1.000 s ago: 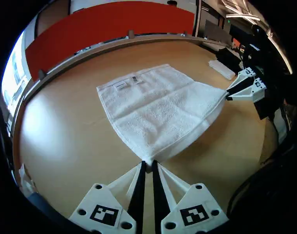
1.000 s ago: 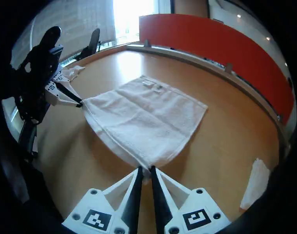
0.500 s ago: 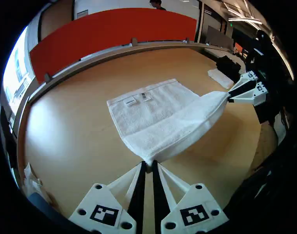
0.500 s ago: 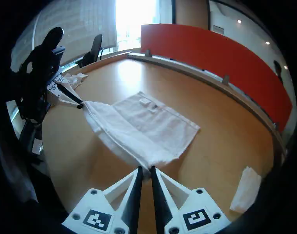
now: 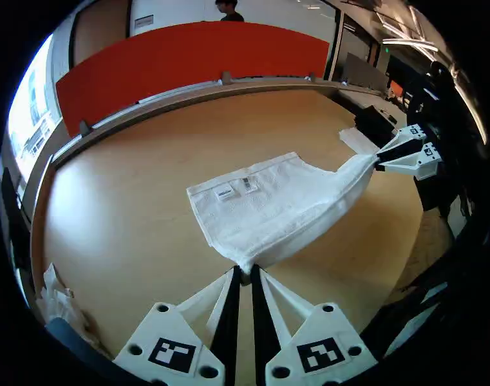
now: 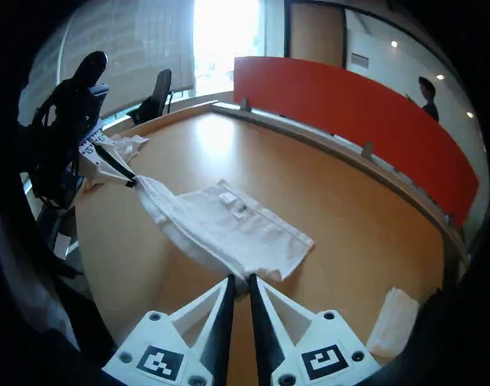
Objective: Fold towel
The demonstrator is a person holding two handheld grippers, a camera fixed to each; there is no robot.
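In the left gripper view the left tool (image 5: 245, 271) sits at bottom centre. Its two fingers are drawn almost together, with only a thin slit between them, and pinch one corner of the white towel (image 5: 270, 206). The right tool (image 5: 376, 163) appears at the right edge of that frame, its fingers closed to a point on the neighbouring corner. Between the two tools the near edge of the towel hangs off the desk (image 5: 116, 193) in a sagging band. Its far part, with two small labels (image 5: 235, 188) near the hem, lies flat on the wood mid-frame. In the right gripper view the right tool's fingers, at bottom centre, are likewise nearly shut on their corner. A small folded cloth (image 6: 393, 318) lies at lower right, well apart from the towel.
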